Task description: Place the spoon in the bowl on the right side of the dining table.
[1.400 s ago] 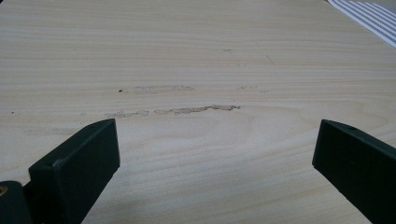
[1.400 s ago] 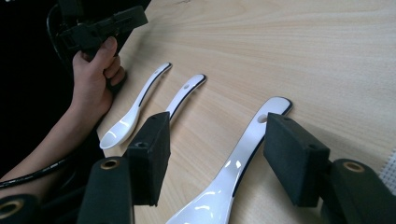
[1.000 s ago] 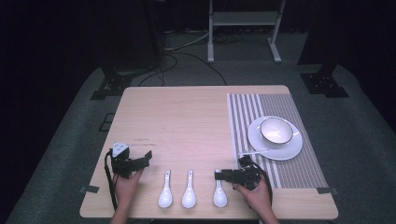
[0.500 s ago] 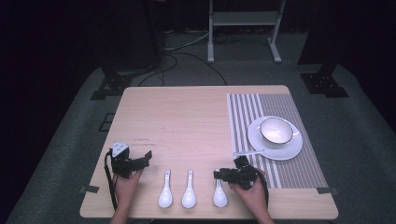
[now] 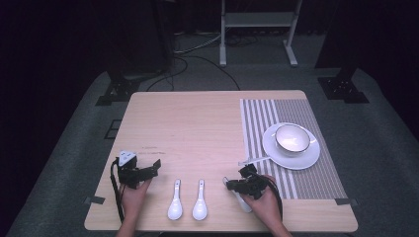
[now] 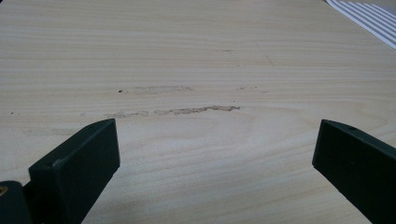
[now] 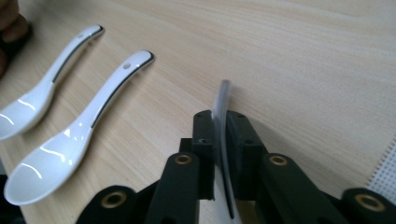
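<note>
The right gripper [image 7: 220,122] is clenched on the handle of a glossy white ceramic soup spoon [image 7: 221,105]. In the right gripper view the thin handle runs edge-on between the two black jaws, which press against it from both sides, and its rounded tip sticks out just past their ends, above the pale wooden table [image 7: 303,60]. In the high view the same right gripper [image 5: 236,181] sits near the front edge of the table, right of centre, with the person's right hand [image 5: 264,202] wrapped around it; the bowl of the held spoon [image 5: 244,202] shows just under the hand, close to the tabletop.

Two more white ceramic spoons lie flat on the wood to the left of the held one, side by side with handles pointing away from the person: the nearer spoon [image 5: 200,201] just beside the right gripper, the farther spoon [image 5: 175,202] between it and the left hand [image 5: 132,197]. They are apart from each other and from both grippers.

The left gripper [image 6: 212,158] is released, its jaws spread wide over bare wood with nothing between them. In the high view it rests at the front left of the table [image 5: 148,170].

A grey-and-white striped placemat [image 5: 316,177] covers the right side of the table, bearing a white round plate [image 5: 276,150] with a white bowl [image 5: 291,138] on it, well apart from the held spoon
</note>
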The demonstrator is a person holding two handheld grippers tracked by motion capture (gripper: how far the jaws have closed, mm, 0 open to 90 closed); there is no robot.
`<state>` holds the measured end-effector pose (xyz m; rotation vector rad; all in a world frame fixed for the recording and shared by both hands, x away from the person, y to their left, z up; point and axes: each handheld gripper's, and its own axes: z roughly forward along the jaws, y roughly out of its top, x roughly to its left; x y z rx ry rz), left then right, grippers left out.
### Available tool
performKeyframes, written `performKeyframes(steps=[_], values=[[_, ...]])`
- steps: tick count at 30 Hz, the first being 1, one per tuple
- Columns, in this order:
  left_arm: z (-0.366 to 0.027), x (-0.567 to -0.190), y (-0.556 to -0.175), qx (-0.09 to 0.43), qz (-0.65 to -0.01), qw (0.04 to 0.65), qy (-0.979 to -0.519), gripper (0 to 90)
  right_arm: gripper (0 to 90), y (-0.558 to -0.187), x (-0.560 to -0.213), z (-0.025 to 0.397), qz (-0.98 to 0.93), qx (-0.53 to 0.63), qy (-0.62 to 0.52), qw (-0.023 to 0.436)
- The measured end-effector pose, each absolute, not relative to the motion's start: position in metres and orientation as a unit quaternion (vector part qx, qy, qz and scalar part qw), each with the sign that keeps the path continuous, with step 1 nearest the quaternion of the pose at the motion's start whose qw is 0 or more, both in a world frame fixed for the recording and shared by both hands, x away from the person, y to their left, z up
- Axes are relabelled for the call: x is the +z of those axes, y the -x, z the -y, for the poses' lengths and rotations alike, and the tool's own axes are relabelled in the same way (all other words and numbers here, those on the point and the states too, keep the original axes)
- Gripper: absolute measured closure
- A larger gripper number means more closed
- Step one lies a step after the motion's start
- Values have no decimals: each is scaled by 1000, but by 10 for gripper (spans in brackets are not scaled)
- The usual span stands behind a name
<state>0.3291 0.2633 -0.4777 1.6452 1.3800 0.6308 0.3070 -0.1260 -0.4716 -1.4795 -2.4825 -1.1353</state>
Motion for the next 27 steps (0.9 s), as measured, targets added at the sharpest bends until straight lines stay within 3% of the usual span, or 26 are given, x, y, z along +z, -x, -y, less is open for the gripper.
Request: performKeyframes(steps=[5,17,27], values=[[-263,-478,-329,254,-554,436,-662,0,852,-304,-461,129,807,-359,468,9],[-263,-478,-329,254,-554,436,-662,0,851,-299,-450,168,734,-466,486,86],[-263,-478,-329,256,-554,435,-662,0,851,-296,-441,201,683,-522,502,97]])
